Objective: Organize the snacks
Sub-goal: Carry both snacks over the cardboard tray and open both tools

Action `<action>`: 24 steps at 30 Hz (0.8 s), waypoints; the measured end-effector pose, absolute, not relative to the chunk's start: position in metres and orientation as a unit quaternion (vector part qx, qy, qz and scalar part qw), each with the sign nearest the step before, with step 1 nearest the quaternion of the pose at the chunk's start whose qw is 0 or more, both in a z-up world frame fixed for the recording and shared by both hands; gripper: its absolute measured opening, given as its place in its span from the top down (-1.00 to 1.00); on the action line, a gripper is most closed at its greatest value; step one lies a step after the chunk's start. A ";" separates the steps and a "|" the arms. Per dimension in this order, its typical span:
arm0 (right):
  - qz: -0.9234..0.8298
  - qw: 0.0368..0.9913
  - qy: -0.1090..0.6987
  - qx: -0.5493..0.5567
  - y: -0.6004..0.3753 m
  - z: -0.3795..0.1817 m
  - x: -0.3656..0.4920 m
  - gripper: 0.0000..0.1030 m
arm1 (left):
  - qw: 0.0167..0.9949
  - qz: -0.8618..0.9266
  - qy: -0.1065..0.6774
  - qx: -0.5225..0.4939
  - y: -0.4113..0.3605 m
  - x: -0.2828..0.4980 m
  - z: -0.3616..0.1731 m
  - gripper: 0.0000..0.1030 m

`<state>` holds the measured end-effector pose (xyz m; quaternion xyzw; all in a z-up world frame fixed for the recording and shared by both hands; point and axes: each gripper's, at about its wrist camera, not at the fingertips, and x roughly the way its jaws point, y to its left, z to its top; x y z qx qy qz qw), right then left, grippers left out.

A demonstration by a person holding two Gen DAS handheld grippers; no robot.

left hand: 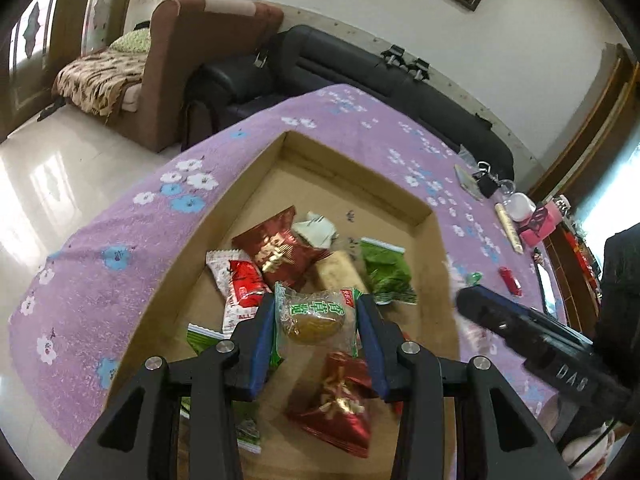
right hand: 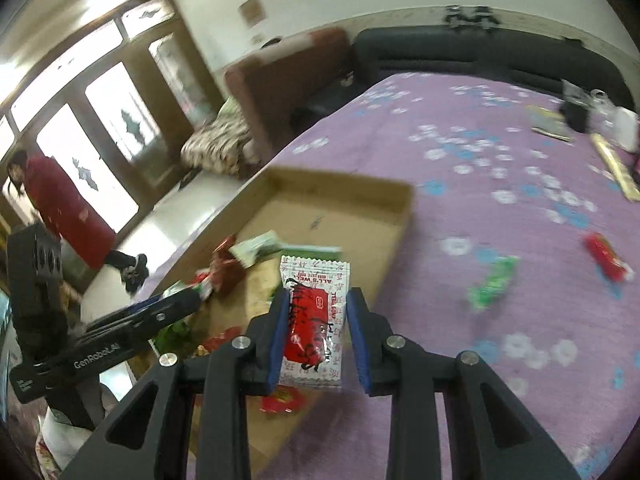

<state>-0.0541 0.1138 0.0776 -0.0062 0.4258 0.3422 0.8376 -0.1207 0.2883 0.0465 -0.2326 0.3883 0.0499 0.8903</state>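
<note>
Purple flowered cloth (left hand: pixel 132 236) covers the table; a shallow cardboard tray (left hand: pixel 256 168) sits on it, sofas behind. Left gripper (left hand: pixel 316 320) angled down over the tray, blue pads clamped on a clear-wrapped pastry (left hand: pixel 314 320), above loose red and green packets (left hand: pixel 280 252) on the tray floor. Right gripper (right hand: pixel 316 320) angled down at the tray's near right edge, jaws narrow, gripping a red-and-white packet (right hand: pixel 314 312) upright. On bare cloth to the right: green candy (right hand: pixel 494 280), red candy (right hand: pixel 606 258).
</note>
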 end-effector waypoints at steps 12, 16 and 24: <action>0.315 0.832 0.451 -0.064 0.158 0.054 -0.039 0.45 | 0.888 0.050 0.400 -0.219 0.293 -0.110 0.034 0.16; 0.297 0.835 0.457 -0.074 0.160 0.049 -0.030 0.45 | 0.886 0.055 0.404 -0.221 0.291 -0.109 0.031 0.14; 0.299 0.838 0.451 -0.073 0.158 0.047 -0.034 0.48 | 0.896 0.061 0.376 -0.228 0.291 -0.125 0.050 -0.01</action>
